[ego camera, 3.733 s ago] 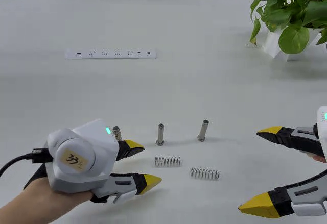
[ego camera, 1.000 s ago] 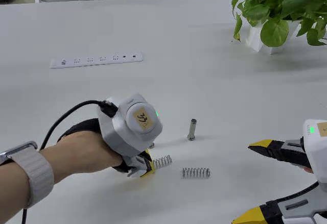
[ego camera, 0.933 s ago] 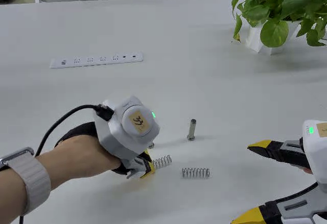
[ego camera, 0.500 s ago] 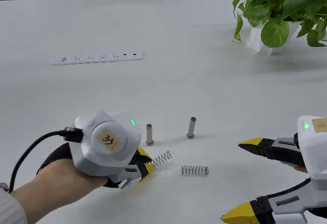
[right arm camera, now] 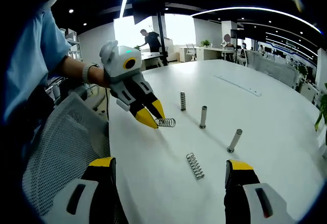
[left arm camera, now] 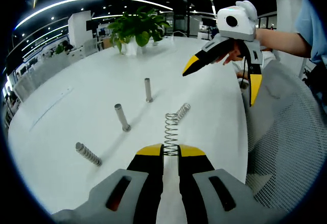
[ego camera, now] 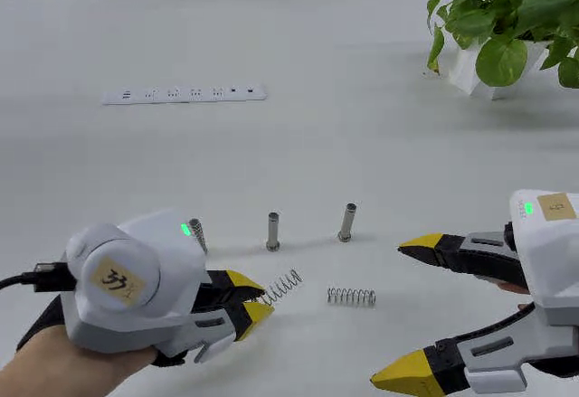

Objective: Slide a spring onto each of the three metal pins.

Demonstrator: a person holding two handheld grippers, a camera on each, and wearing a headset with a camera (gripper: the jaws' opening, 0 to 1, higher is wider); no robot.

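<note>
1. While the left gripper (ego camera: 254, 296) sits low over the white table (ego camera: 317, 144) at the near left of the head view, its jaws are pinched almost together on one end of the held spring (ego camera: 283, 283).
2. Most of that coil juts out past the yellow tips. It slants toward the middle pin (ego camera: 273, 231) and its free end stops just short of the pin's base.
3. In the left gripper view the held spring (left arm camera: 171, 128) rises straight from between the two closed tips. Whether its far end touches the table cannot be told.
4. Three pins stand upright in a row across the table, apart from one another.
5. The left pin (left arm camera: 88, 153) wears a fitted spring around its shaft, with coils covering it from base to top. In the head view it stands partly hidden behind the left gripper's white body.
6. The middle pin and the right pin (ego camera: 346, 222) are bare metal.
7. A loose spring (ego camera: 351, 297) lies flat on the table, nearer the person than the gap between the middle and right pins. It touches neither pin.
8. The right gripper (ego camera: 396, 316) is at the near right with its jaws spread wide and nothing between them. Its tips point left toward the loose spring without touching it.
9. A white power strip (ego camera: 184, 94) lies farther back on the table, and a potted plant (ego camera: 507, 13) stands at the far right.
</note>
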